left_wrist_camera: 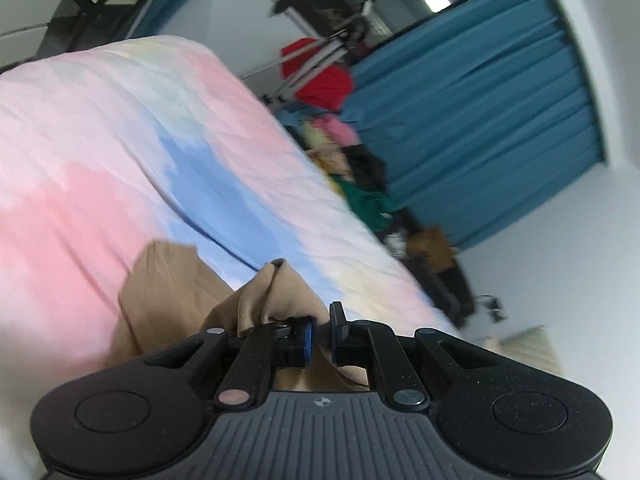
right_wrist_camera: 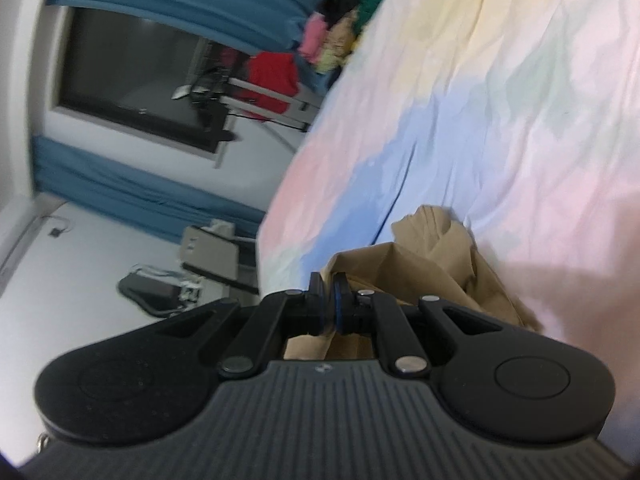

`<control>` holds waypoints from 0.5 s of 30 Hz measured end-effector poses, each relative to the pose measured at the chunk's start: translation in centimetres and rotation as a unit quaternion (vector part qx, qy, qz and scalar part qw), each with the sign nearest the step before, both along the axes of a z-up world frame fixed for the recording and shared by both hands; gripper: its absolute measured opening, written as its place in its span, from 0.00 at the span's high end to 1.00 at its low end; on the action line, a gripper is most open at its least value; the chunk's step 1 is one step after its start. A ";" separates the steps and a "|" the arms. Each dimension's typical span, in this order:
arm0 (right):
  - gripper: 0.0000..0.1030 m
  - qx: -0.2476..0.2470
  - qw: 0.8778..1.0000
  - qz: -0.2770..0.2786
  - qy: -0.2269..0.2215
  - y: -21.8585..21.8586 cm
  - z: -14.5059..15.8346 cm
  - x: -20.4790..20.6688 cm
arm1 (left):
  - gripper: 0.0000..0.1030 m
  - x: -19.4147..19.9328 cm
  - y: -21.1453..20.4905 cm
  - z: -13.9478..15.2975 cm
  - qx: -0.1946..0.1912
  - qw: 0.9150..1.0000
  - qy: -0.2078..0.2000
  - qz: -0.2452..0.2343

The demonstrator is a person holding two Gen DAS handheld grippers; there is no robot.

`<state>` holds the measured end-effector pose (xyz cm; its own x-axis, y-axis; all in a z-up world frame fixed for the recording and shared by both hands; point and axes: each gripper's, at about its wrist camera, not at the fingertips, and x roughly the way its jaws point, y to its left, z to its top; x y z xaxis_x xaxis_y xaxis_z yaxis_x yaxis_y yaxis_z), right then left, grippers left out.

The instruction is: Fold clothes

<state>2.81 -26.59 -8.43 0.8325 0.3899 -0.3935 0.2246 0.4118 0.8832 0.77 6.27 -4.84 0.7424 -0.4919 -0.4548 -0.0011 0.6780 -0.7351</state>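
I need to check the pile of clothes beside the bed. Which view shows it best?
The left wrist view: the pile of clothes runs in full along the bed, pink, yellow, black and green. In the right wrist view only a cropped, blurred part shows at the top edge.

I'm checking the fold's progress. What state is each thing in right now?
Left tongs: shut on the tan garment.
Right tongs: shut on the tan garment.
Tan garment: bunched, partly lifted off the bedspread.
Bedspread: spread out, lightly wrinkled.
Curtain: drawn closed.
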 end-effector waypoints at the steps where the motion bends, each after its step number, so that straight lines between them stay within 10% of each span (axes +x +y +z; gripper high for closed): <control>1: 0.92 -0.002 1.000 -0.003 0.008 0.1 -0.6 1.3 | 0.93 1.4 -0.1 -0.5 0.007 1.000 0.008 0.001; 15: 0.90 0.002 0.999 -0.006 0.040 -2.5 -8.7 9.2 | 0.93 9.8 -1.3 -9.3 0.077 0.997 0.002 -0.015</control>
<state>12.01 -29.08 -17.09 0.8030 0.3823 -0.4572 0.2991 0.4050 0.8640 10.58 4.93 -14.10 0.7266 -0.4380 -0.5294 0.0186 0.7828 -0.6220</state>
